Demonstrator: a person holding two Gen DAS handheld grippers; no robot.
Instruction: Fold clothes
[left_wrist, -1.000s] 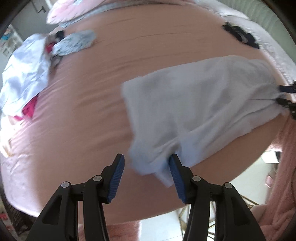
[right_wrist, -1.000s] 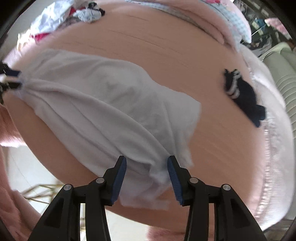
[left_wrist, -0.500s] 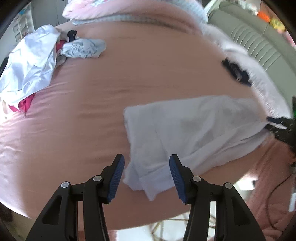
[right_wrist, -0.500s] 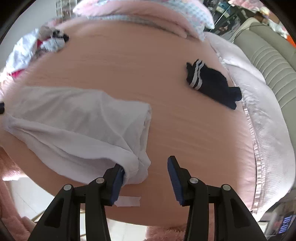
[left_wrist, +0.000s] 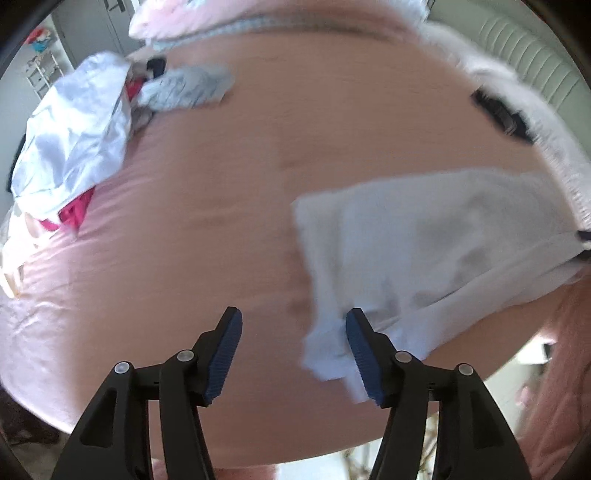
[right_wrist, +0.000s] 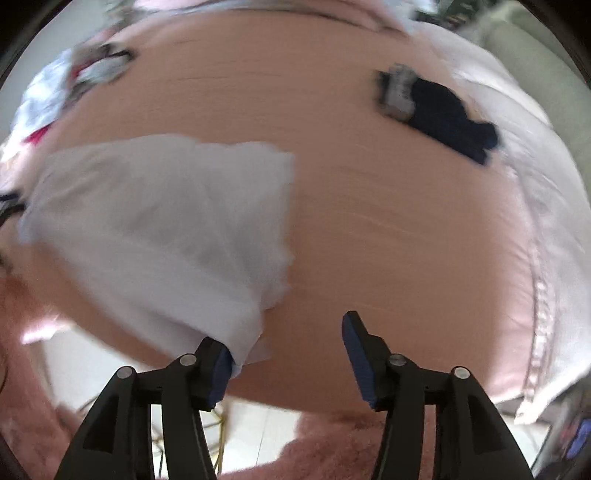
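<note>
A white garment (left_wrist: 424, 240) lies spread flat on the pink bed sheet (left_wrist: 184, 258). In the left wrist view it is at the right, and its near corner lies just inside my left gripper's (left_wrist: 295, 354) right pad. The jaws are opening, and the pads do not press the cloth. In the right wrist view the white garment (right_wrist: 166, 221) fills the left side, with its near edge draped over the left fingertip of my right gripper (right_wrist: 288, 362). Those jaws are opening too, with bare sheet (right_wrist: 369, 240) between them.
A dark striped garment (right_wrist: 443, 110) lies at the far right of the bed, also the dark garment (left_wrist: 502, 114) in the left wrist view. A pile of clothes (left_wrist: 74, 147) sits at the far left. The bed's front edge is close below both grippers, above a pink rug (right_wrist: 332, 443).
The garment was between both pairs of jaws and stretched; now it lies on the sheet. Both pairs of jaws stand wider, and each gripper has drifted outward off the cloth.
</note>
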